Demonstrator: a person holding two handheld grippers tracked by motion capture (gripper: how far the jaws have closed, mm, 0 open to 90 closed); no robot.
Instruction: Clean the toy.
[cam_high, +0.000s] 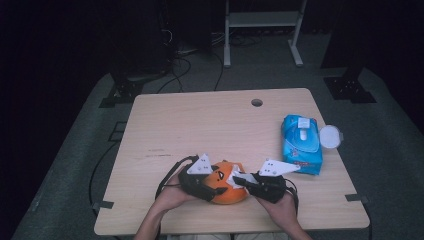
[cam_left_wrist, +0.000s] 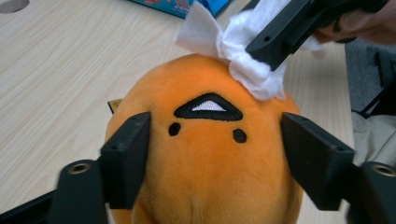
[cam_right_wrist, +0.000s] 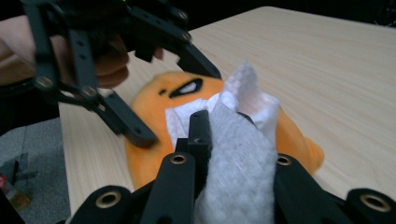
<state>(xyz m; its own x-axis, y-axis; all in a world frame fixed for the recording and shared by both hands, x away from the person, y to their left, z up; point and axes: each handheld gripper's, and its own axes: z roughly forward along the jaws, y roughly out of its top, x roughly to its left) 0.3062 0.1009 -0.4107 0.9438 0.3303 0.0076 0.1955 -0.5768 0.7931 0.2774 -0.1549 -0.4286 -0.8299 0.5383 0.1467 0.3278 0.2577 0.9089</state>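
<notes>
Right hand-held gripper (cam_right_wrist: 224, 126) pinches a crumpled white wipe (cam_right_wrist: 243, 154) against the round orange plush (cam_left_wrist: 210, 154).

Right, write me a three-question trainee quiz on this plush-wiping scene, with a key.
1. True or false: the right gripper is clamped on a white wipe.
2. What straddles the orange plush toy? A) the left gripper B) the blue wipes pack
3. Where on the wooden table does the pack lie?

Key: 1 true; 2 A; 3 near its right edge, beyond the right gripper.
</notes>
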